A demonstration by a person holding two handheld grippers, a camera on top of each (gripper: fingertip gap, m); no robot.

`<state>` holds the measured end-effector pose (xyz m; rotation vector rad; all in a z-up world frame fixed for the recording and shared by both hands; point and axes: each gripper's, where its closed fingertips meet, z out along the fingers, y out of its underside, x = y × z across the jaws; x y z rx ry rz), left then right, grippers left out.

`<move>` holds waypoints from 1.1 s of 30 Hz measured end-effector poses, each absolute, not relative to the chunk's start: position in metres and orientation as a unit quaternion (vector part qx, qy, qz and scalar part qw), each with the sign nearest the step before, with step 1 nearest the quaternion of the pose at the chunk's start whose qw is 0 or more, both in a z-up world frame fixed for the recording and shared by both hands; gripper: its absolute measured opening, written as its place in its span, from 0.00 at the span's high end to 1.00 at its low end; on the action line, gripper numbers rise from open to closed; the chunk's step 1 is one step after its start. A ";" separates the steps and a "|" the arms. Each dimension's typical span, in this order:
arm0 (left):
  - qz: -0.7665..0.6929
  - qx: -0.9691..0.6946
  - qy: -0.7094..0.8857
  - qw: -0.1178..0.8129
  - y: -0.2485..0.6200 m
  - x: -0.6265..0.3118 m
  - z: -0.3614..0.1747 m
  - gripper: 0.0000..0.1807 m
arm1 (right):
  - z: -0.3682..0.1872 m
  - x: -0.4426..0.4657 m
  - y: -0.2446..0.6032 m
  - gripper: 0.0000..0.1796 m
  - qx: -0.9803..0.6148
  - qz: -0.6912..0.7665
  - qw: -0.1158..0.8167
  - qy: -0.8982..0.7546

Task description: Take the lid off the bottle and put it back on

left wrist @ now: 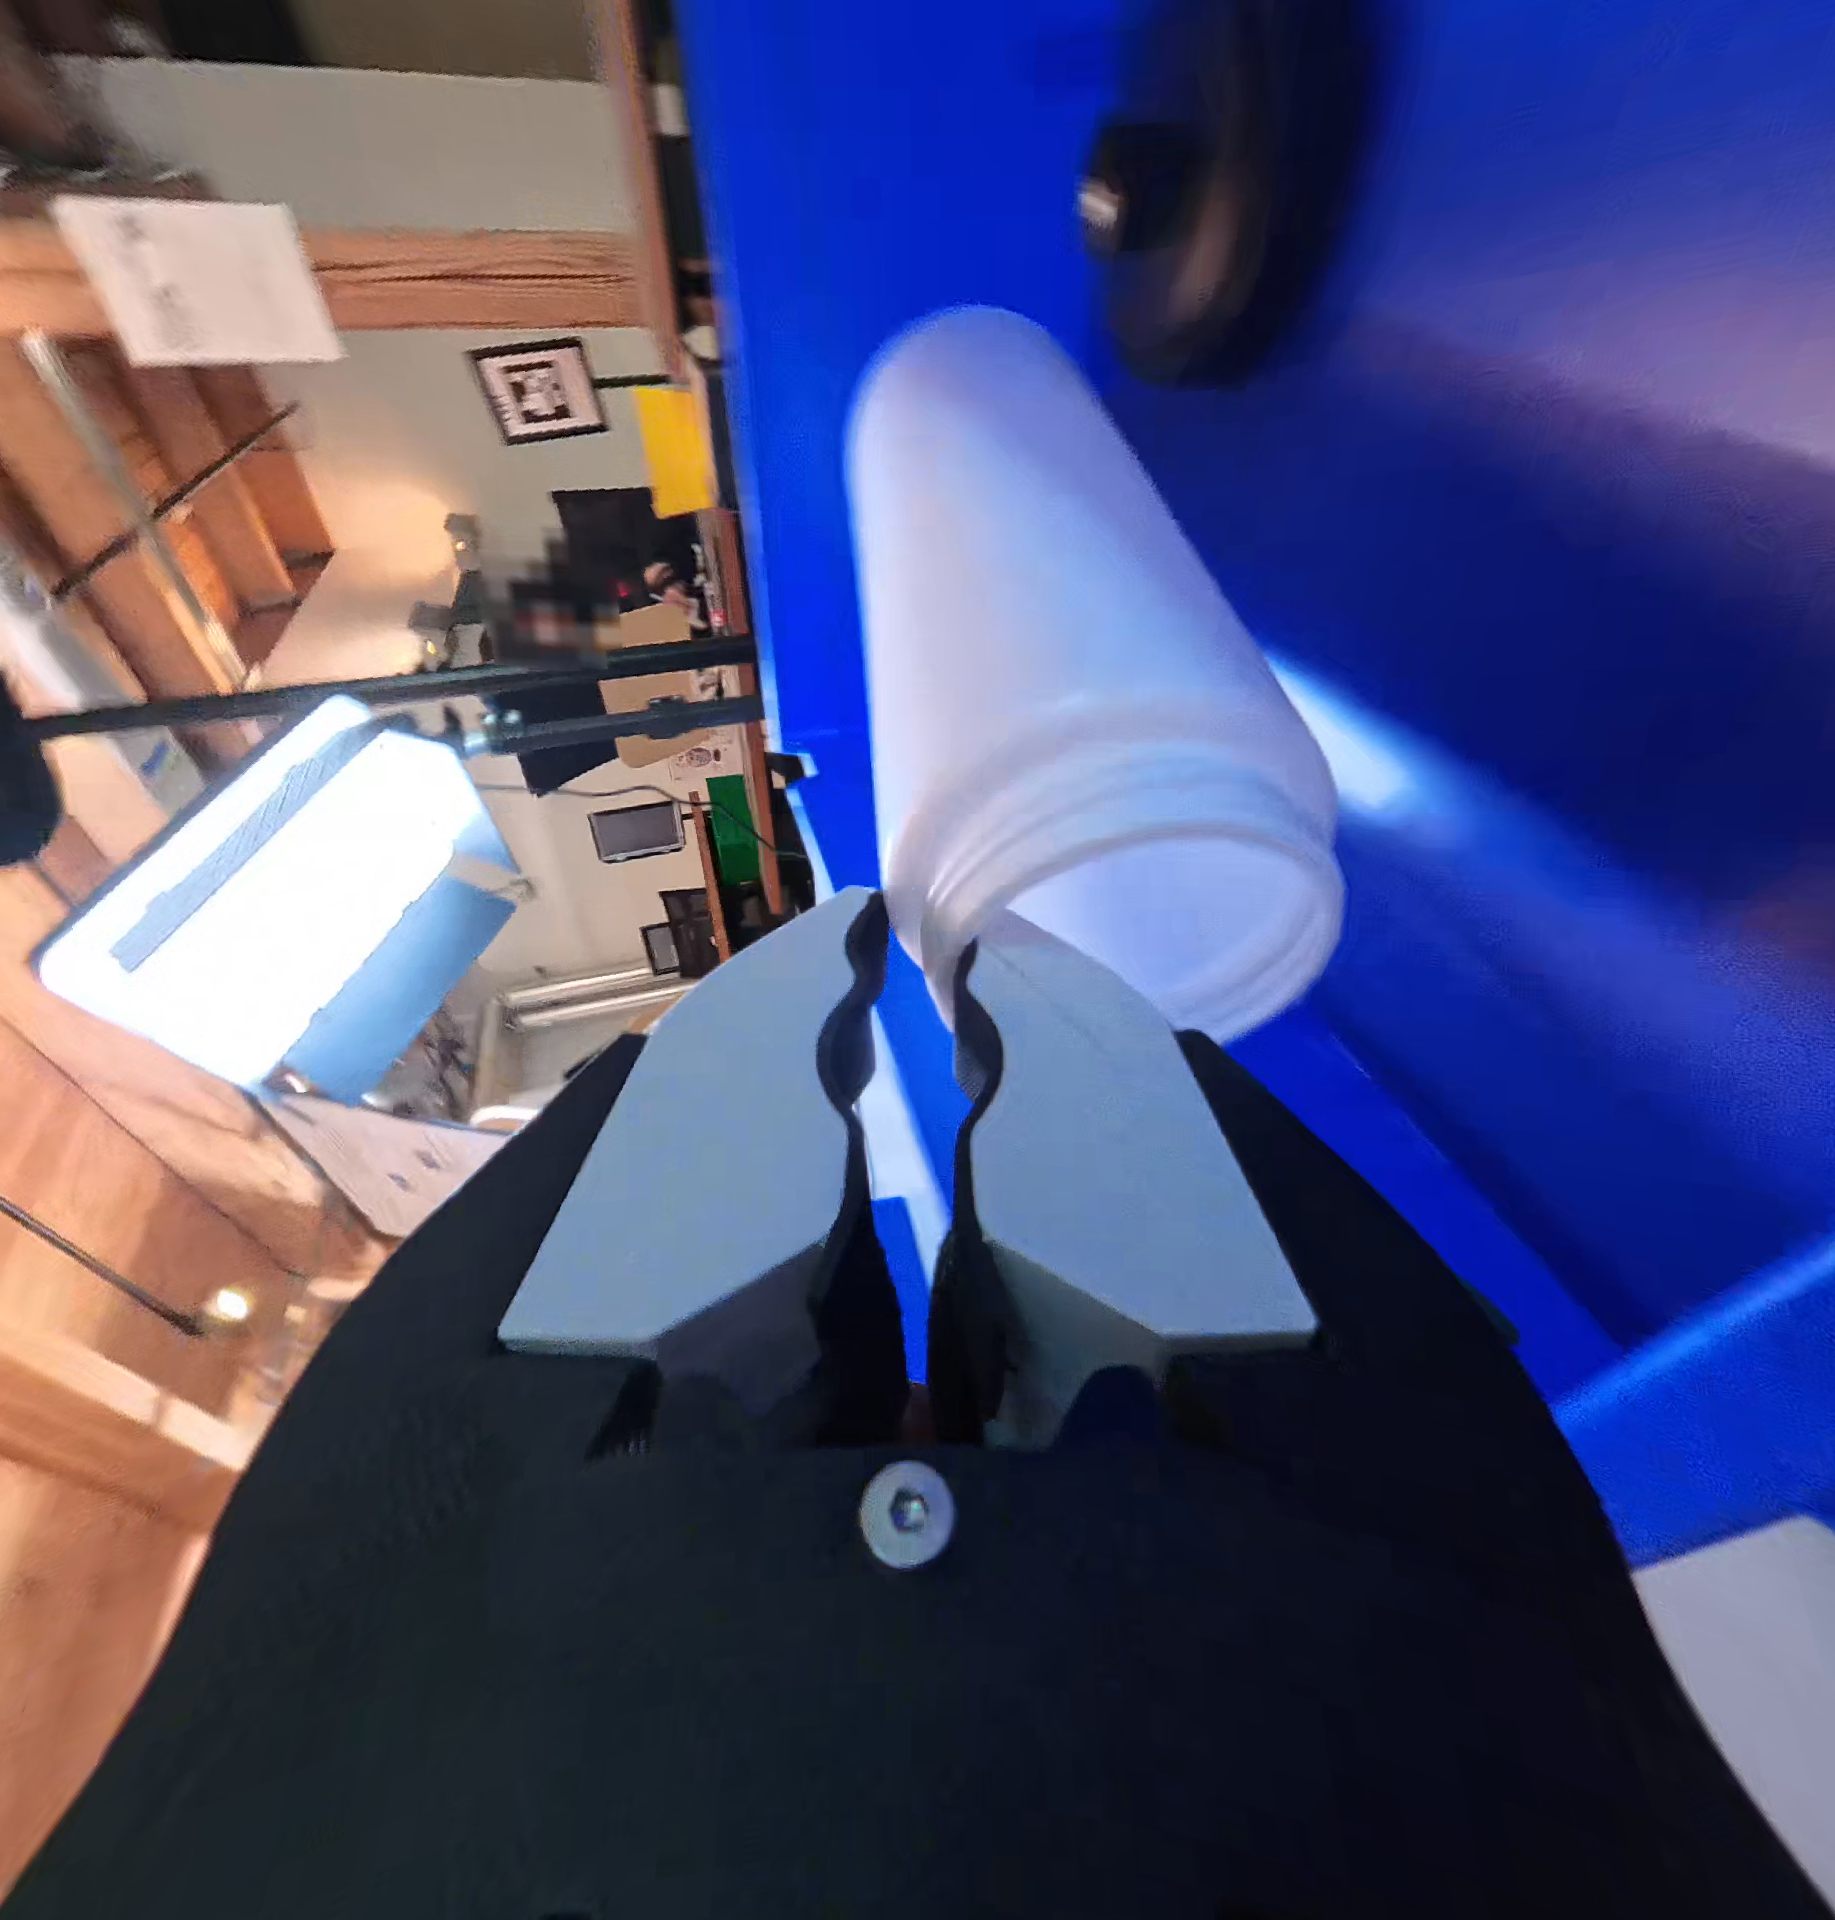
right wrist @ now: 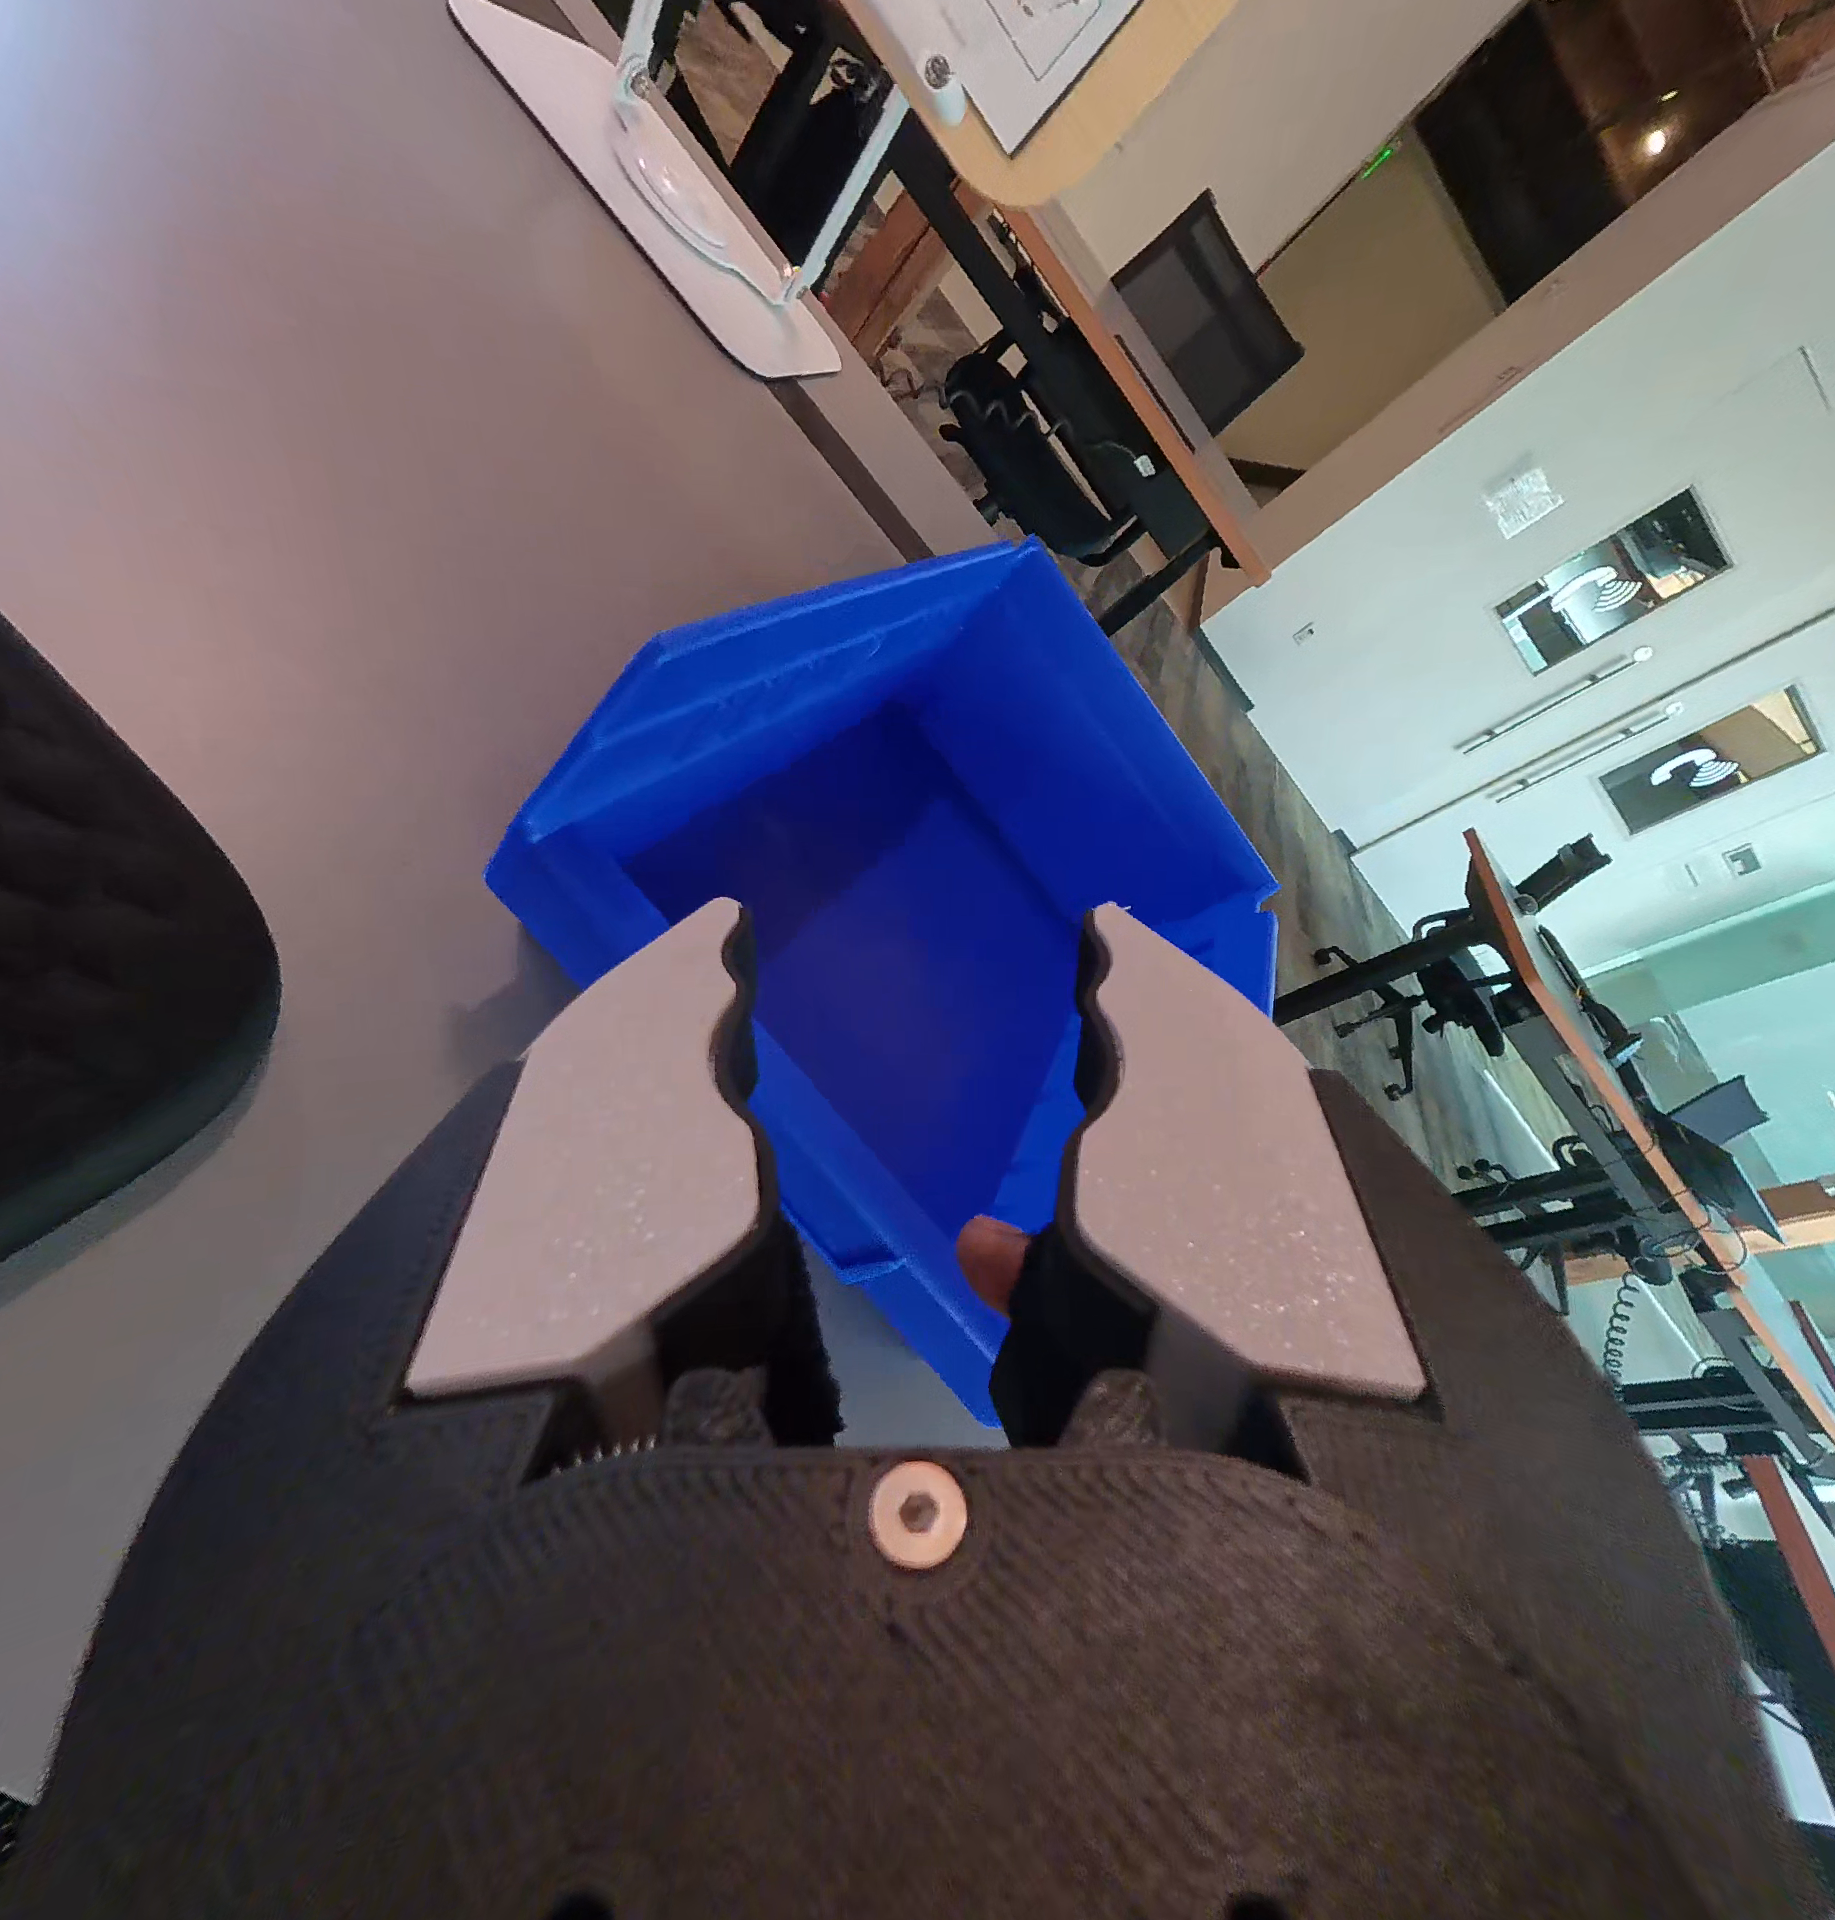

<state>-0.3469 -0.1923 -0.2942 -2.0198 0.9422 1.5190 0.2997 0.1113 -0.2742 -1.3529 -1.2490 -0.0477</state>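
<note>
Left claw [left wrist: 918,935] pinching the threaded rim of the white translucent bottle [left wrist: 1058,665], the wall of its open mouth caught between the two grey fingers [left wrist: 705,1143], which stand nearly together. Bottle has no lid on; its body points away from the claw, over the inside of the blue plastic bin [left wrist: 1515,935]. Left view is motion-blurred. Beyond the bottle, farther into the bin, a dark round object [left wrist: 1193,208], too blurred to name. Right claw [right wrist: 913,935] spread wide, nothing between its fingers [right wrist: 622,1164], held above the same blue bin [right wrist: 892,707], which sits on the grey worktop [right wrist: 321,520]. Bin interior in the right view shows only bare blue floor. Left of the bin on the worktop, a dark rounded pad [right wrist: 82,935]; beyond the bin at the worktop's far edge, a white flat stand base [right wrist: 664,197]. Lid not identifiable in either view
</note>
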 end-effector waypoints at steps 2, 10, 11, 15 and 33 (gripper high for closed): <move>0.545 -0.734 0.286 0.289 -0.190 -0.341 -0.263 0.96 | -0.274 0.296 0.110 0.67 -0.582 -0.027 0.602 -0.547; 0.500 -0.695 0.204 0.476 -0.184 -0.297 -0.129 0.97 | -0.249 0.262 0.087 0.67 -0.530 -0.007 0.626 -0.572; 0.481 -0.694 0.212 0.493 -0.180 -0.285 -0.115 0.97 | -0.241 0.251 0.079 0.67 -0.513 0.013 0.637 -0.575; 0.380 -0.708 0.263 0.534 -0.159 -0.232 -0.086 0.97 | -0.217 0.205 0.043 0.65 -0.451 0.124 0.663 -0.585; 0.122 -0.792 0.575 0.167 -0.015 -0.050 -0.188 0.97 | -0.241 0.174 0.011 0.51 -0.429 0.224 0.594 -0.643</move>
